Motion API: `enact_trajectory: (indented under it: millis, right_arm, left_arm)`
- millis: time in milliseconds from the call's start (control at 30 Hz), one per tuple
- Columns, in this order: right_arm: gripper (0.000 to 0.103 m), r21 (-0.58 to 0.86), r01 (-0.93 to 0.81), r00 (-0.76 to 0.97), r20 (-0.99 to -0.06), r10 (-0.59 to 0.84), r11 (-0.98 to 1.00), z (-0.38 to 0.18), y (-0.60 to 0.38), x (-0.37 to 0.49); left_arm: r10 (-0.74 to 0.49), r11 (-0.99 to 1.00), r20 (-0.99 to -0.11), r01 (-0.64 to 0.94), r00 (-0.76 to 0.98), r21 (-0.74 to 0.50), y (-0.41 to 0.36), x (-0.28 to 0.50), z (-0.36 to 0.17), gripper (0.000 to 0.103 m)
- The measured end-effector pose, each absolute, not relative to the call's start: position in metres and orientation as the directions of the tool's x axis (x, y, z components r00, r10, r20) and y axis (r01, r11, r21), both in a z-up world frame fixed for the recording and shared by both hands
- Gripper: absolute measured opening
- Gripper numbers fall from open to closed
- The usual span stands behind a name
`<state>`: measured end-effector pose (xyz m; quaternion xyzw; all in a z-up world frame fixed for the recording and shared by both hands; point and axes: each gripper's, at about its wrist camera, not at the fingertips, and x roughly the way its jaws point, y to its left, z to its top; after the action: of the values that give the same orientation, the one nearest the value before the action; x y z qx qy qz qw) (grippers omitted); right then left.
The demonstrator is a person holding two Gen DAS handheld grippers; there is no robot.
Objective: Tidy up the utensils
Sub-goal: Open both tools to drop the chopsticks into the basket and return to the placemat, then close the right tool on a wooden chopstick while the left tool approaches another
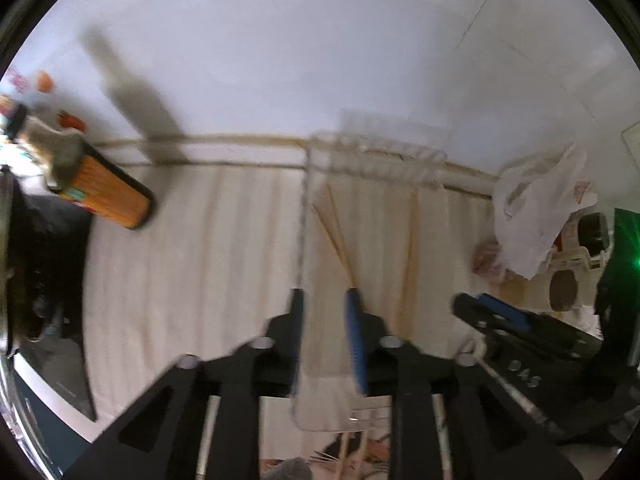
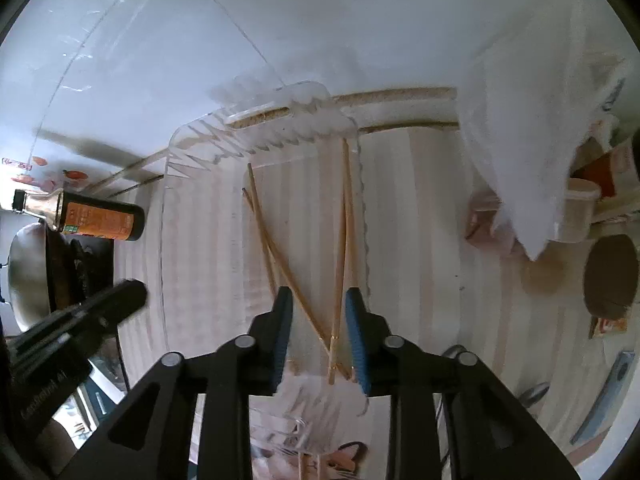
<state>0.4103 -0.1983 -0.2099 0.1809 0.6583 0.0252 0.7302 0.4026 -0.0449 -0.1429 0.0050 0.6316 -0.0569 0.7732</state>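
A clear plastic tray (image 2: 176, 152) lies on the cream striped counter and holds several wooden chopsticks (image 2: 280, 264). My right gripper (image 2: 316, 300) is open just above the tray's near end, its blue-padded fingers astride the chopstick ends, touching none that I can see. My left gripper (image 1: 324, 300) is open and empty over the tray's left wall (image 1: 305, 200); chopsticks (image 1: 336, 236) show blurred ahead of it. The right gripper's body (image 1: 520, 332) shows at the right of the left wrist view, and the left gripper's body (image 2: 92, 312) at the left of the right wrist view.
An orange-labelled dark bottle (image 2: 100, 216) lies left of the tray, beside a metal pan (image 2: 28, 272) on a black stove. A white plastic bag (image 2: 532, 136), containers and a brown lid (image 2: 610, 276) crowd the right. A spoon (image 2: 536, 394) and a blue-handled utensil (image 2: 604, 400) lie at the near right.
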Motion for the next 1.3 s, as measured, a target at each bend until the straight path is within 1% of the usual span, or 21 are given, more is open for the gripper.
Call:
enact_trajectory:
  millis: [33, 67, 100, 133, 167, 200, 233, 300, 400, 500, 667, 700, 800, 900, 1000, 1033, 1067, 1133, 1167, 1233, 1300]
  right_arm:
    - [0.033, 0.290, 0.200, 0.145, -0.953, 0.265, 0.936, -0.206, -0.200, 0.406]
    - [0.034, 0.292, 0.198, 0.154, -0.952, 0.265, 0.936, -0.201, -0.201, 0.403]
    - [0.038, 0.288, 0.196, 0.167, -0.952, 0.257, 0.937, -0.197, -0.202, 0.398]
    - [0.046, 0.268, 0.196, 0.189, -0.954, 0.232, 0.943, -0.191, -0.204, 0.390]
    - [0.051, 0.259, 0.201, 0.201, -0.955, 0.219, 0.945, -0.187, -0.208, 0.385]
    - [0.064, 0.250, 0.207, 0.223, -0.954, 0.203, 0.946, -0.182, -0.211, 0.377]
    - [0.072, 0.234, 0.215, 0.249, -0.952, 0.178, 0.948, -0.178, -0.213, 0.369]
    - [0.077, 0.196, 0.218, 0.308, -0.943, 0.123, 0.956, -0.169, -0.216, 0.349]
    - [0.077, 0.146, 0.231, 0.343, -0.937, 0.060, 0.962, -0.167, -0.218, 0.319]
    - [0.077, 0.145, 0.255, 0.334, -0.941, 0.053, 0.956, -0.175, -0.217, 0.290]
    - [0.077, 0.133, 0.293, 0.271, -0.961, 0.051, 0.947, -0.204, -0.208, 0.251]
    - [0.075, 0.136, 0.293, 0.254, -0.965, 0.061, 0.946, -0.213, -0.203, 0.244]
    - [0.062, 0.148, 0.270, 0.191, -0.977, 0.098, 0.951, -0.239, -0.185, 0.221]
    - [0.052, 0.162, 0.236, 0.125, -0.983, 0.135, 0.958, -0.268, -0.159, 0.201]
    - [0.046, 0.167, 0.219, 0.100, -0.984, 0.148, 0.961, -0.287, -0.140, 0.191]
    - [0.039, 0.168, 0.214, 0.093, -0.984, 0.151, 0.962, -0.294, -0.134, 0.188]
    - [0.034, 0.166, 0.212, 0.077, -0.985, 0.152, 0.963, -0.301, -0.129, 0.186]
    - [0.020, 0.152, 0.203, 0.067, -0.988, 0.141, 0.967, -0.307, -0.124, 0.182]
    - [0.017, 0.132, 0.189, 0.072, -0.990, 0.121, 0.973, -0.305, -0.123, 0.180]
    - [0.007, 0.128, 0.202, 0.059, -0.991, 0.118, 0.971, -0.304, -0.128, 0.177]
    - [0.007, 0.095, 0.223, 0.049, -0.995, 0.086, 0.970, -0.302, -0.141, 0.172]
  left_arm:
    - [-0.046, 0.996, -0.969, 0.091, 0.242, -0.025, -0.042, 0.395, -0.136, 0.049]
    - [-0.034, 0.996, -0.962, 0.089, 0.271, -0.010, -0.040, 0.390, -0.132, 0.062]
    - [-0.014, 0.996, -0.949, 0.083, 0.314, 0.012, -0.037, 0.383, -0.127, 0.069]
    - [0.015, 0.996, -0.934, 0.072, 0.357, 0.043, -0.034, 0.375, -0.122, 0.082]
    - [0.034, 0.996, -0.922, 0.064, 0.385, 0.064, -0.031, 0.369, -0.119, 0.092]
    - [0.048, 0.995, -0.908, 0.058, 0.416, 0.079, -0.028, 0.362, -0.117, 0.096]
    - [0.054, 0.995, -0.892, 0.054, 0.449, 0.088, -0.025, 0.353, -0.115, 0.101]
    - [0.061, 0.993, -0.874, 0.056, 0.481, 0.100, -0.019, 0.338, -0.116, 0.103]
    - [0.068, 0.992, -0.879, 0.058, 0.471, 0.108, -0.014, 0.323, -0.126, 0.103]
    - [0.090, 0.990, -0.882, 0.051, 0.462, 0.128, -0.008, 0.302, -0.140, 0.103]
    - [0.186, 0.977, -0.900, 0.026, 0.395, 0.213, 0.003, 0.268, -0.180, 0.103]
    - [0.193, 0.975, -0.905, 0.031, 0.380, 0.221, 0.005, 0.262, -0.189, 0.103]
    - [0.257, 0.957, -0.906, 0.042, 0.337, 0.287, 0.013, 0.239, -0.218, 0.103]
    - [0.289, 0.948, -0.910, 0.041, 0.298, 0.314, 0.021, 0.223, -0.236, 0.103]
    - [0.311, 0.942, -0.913, 0.038, 0.263, 0.332, 0.029, 0.210, -0.251, 0.103]
    - [0.314, 0.942, -0.915, 0.040, 0.255, 0.334, 0.031, 0.207, -0.255, 0.103]
    - [0.313, 0.942, -0.916, 0.041, 0.250, 0.333, 0.032, 0.205, -0.257, 0.103]
    - [0.307, 0.944, -0.921, 0.046, 0.240, 0.327, 0.030, 0.199, -0.260, 0.103]
    - [0.297, 0.947, -0.925, 0.053, 0.236, 0.317, 0.028, 0.197, -0.260, 0.103]
    - [0.254, 0.958, -0.944, 0.078, 0.209, 0.276, 0.017, 0.193, -0.263, 0.103]
    - [0.206, 0.968, -0.962, 0.108, 0.179, 0.227, 0.006, 0.190, -0.268, 0.102]
